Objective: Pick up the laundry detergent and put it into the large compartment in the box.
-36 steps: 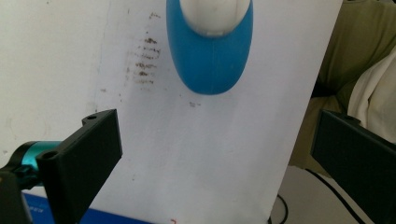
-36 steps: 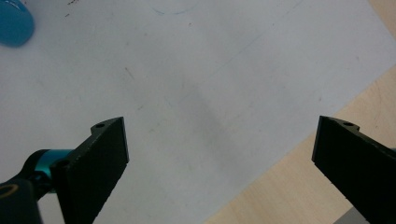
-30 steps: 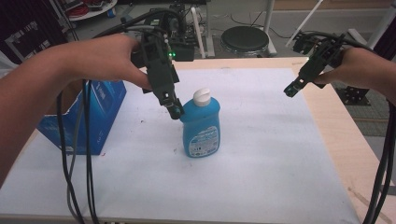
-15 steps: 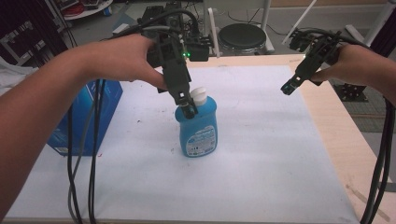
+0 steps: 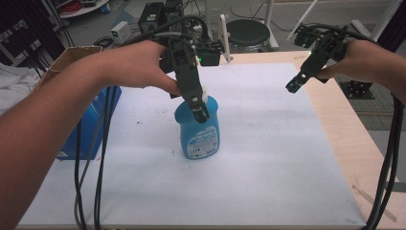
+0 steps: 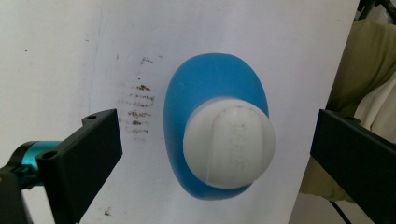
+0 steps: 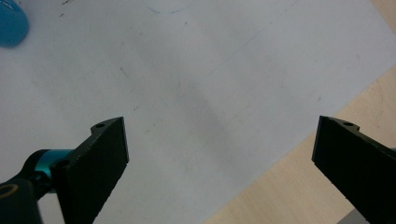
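Note:
A blue dish-soap bottle with a white cap stands upright near the middle of the white sheet. My left gripper points down over its top. In the left gripper view this gripper is open, its jaws wide on either side of the cap and not touching it. My right gripper hangs above the sheet's far right part, well away from the bottle. It is open with nothing between its jaws. The bottle's edge shows at the top left of that view.
A blue box stands at the sheet's left edge with a cardboard box behind it. Electronic gear sits at the far edge. Bare wooden tabletop runs along the right. Cables hang from my left arm.
My left gripper has moved right from beside the bottle's shoulder to above its cap. The right gripper has drifted slightly. The bottle has stayed where it was.

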